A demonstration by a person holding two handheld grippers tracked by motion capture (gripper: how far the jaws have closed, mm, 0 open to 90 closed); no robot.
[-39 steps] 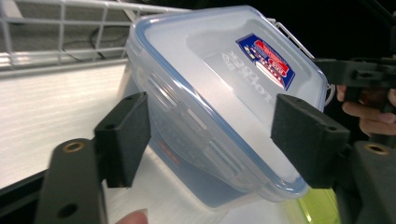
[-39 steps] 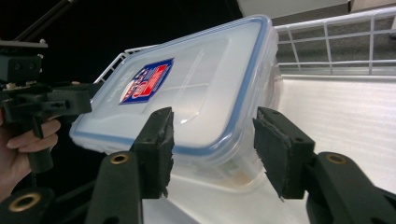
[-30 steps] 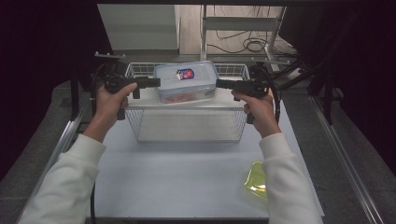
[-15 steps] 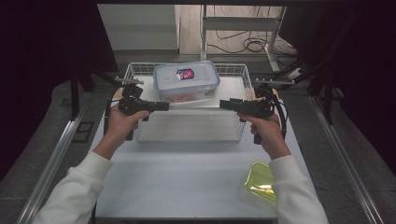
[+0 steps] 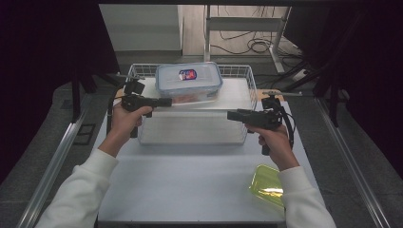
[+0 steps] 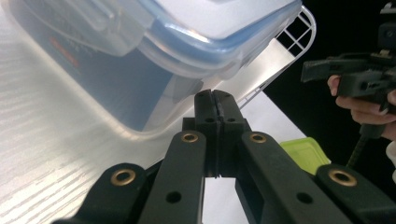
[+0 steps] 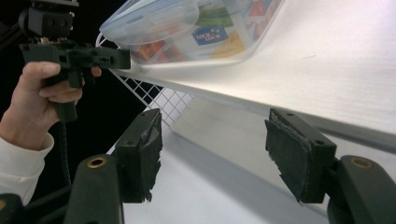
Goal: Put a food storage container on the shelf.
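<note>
So the clear plastic food box (image 5: 188, 81) with the blue-rimmed lid sits up at 12 o'clock on the table, resting on a white board (image 5: 235, 97) that lies across the top of the wire basket (image 5: 237, 71). It has a little red and blue label on the lid, and in the right gripper view you can see orange stuff inside through the wall (image 7: 205, 35).

Left gripper (image 5: 164, 102) is at about 10 o'clock, just beside the box's near left corner and not touching it as far as I can see. Its jaws are pinched completely together with nothing between them; the left gripper view shows the two tips pressed flat against each other (image 6: 215, 100), right under the edge of the box (image 6: 140, 60). The hand (image 5: 124, 122) grips the handle with a white sleeve behind it.

Right gripper (image 5: 233, 114) hangs at roughly 3 o'clock, a bit lower and nearer to the person than the left one, pointing in toward the basket's front edge. Its jaws stand fairly wide apart and empty, and its worn black pads (image 7: 144, 154) frame the edge of the board (image 7: 327, 70).

There's also a yellow-green lid-looking thing (image 5: 267, 184) down at 5 o'clock on the white table (image 5: 190, 180), well apart from everything else.
</note>
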